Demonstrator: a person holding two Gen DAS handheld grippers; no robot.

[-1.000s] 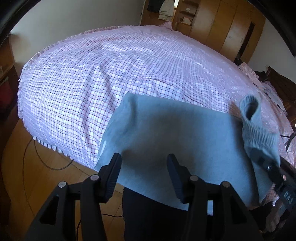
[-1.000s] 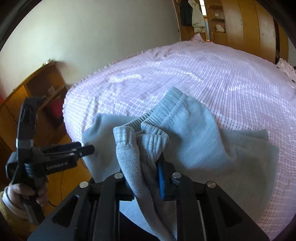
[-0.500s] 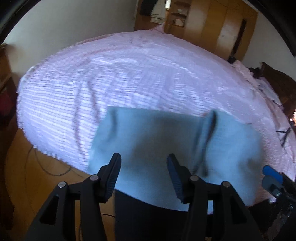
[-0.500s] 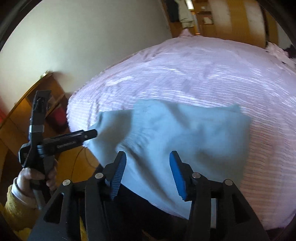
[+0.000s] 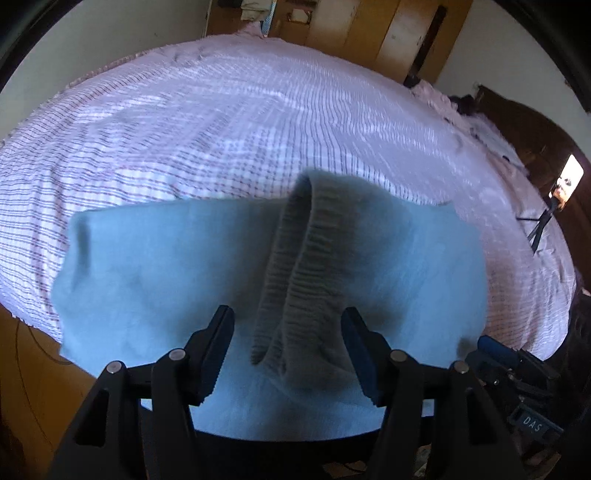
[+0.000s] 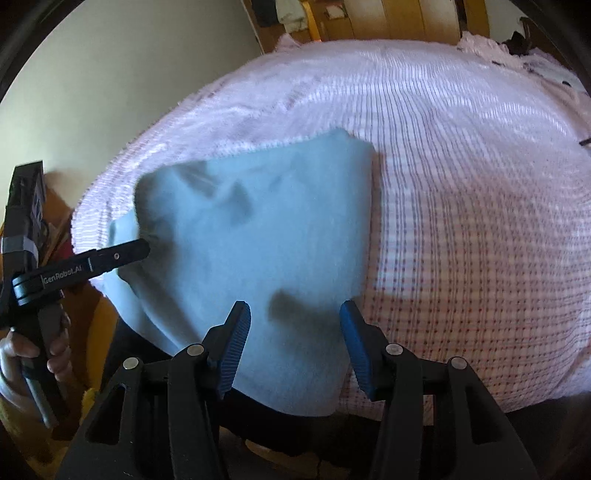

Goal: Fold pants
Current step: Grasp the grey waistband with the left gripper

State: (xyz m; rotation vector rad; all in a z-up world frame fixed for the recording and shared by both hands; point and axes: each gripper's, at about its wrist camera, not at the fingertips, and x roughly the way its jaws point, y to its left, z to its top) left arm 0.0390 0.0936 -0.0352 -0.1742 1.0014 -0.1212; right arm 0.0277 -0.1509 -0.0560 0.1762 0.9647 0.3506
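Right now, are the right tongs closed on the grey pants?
No, the right tongs stand open above the grey pants, nothing pinched.

Likely bedroom: checked bed [image 5: 258,122], wooden wardrobe [image 5: 402,33].

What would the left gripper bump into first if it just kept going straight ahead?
Most likely the ribbed cuff of the grey pants, which lies between the open fingers of the left gripper. How far ahead it lies is hard to judge; the checked bedsheet is beneath.
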